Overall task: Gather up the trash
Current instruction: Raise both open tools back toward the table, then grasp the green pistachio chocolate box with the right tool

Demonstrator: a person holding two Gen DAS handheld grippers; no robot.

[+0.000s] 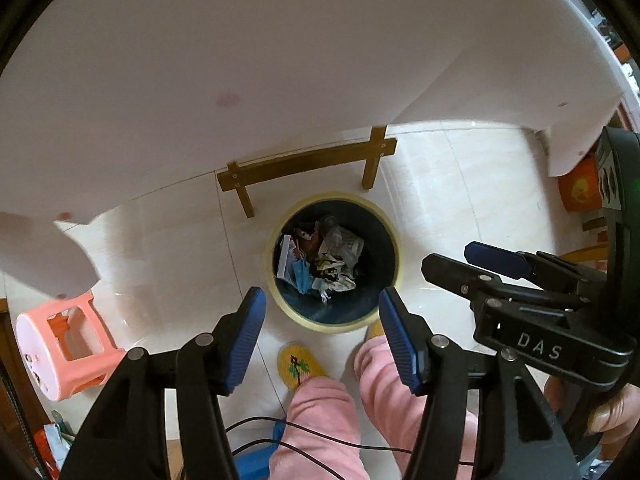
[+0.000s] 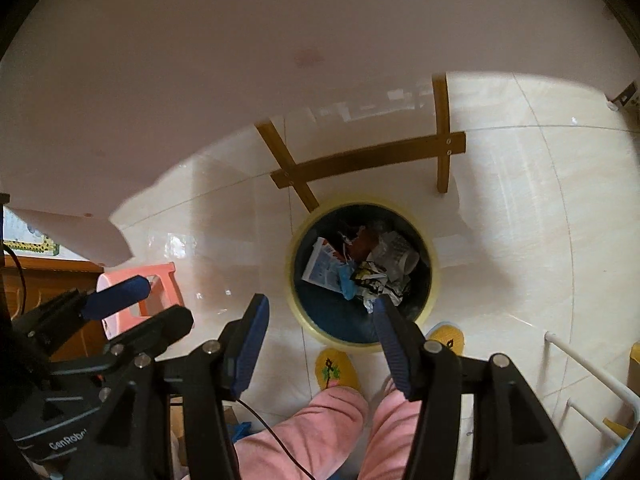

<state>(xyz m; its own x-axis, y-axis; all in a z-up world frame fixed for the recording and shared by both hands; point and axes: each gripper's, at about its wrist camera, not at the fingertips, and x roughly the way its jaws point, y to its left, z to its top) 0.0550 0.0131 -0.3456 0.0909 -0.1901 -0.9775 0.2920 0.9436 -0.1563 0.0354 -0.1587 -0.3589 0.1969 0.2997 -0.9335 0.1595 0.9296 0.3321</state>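
White table (image 1: pixel 240 60) filled the top half of both views, its near edge curving just above the bin, wooden leg frame (image 1: pixel 304 168) right behind it. Tiled floor (image 1: pixel 460 200) was open to the right of frame, pink stool (image 1: pixel 64 344) at lower left. Trash bin (image 1: pixel 334 258) sat centre frame on the floor, already holding crumpled paper and wrappers (image 1: pixel 332 258), piled loosely below the rim. Left gripper (image 1: pixel 322 340) hung over it, fingers spread, nothing between them. Right gripper (image 2: pixel 320 344) likewise spread and empty, seen side by side with the left. Person's pink trouser legs (image 1: pixel 320 420) and yellow slippers (image 1: pixel 298 364) stood touching close to the bin's near rim. Risks, as a guess: lifting straight forward could clip the table edge; the two grippers were near enough to knock together; loose cable (image 1: pixel 280 436) at bottom could snag. Clearest room looked to be up and right.
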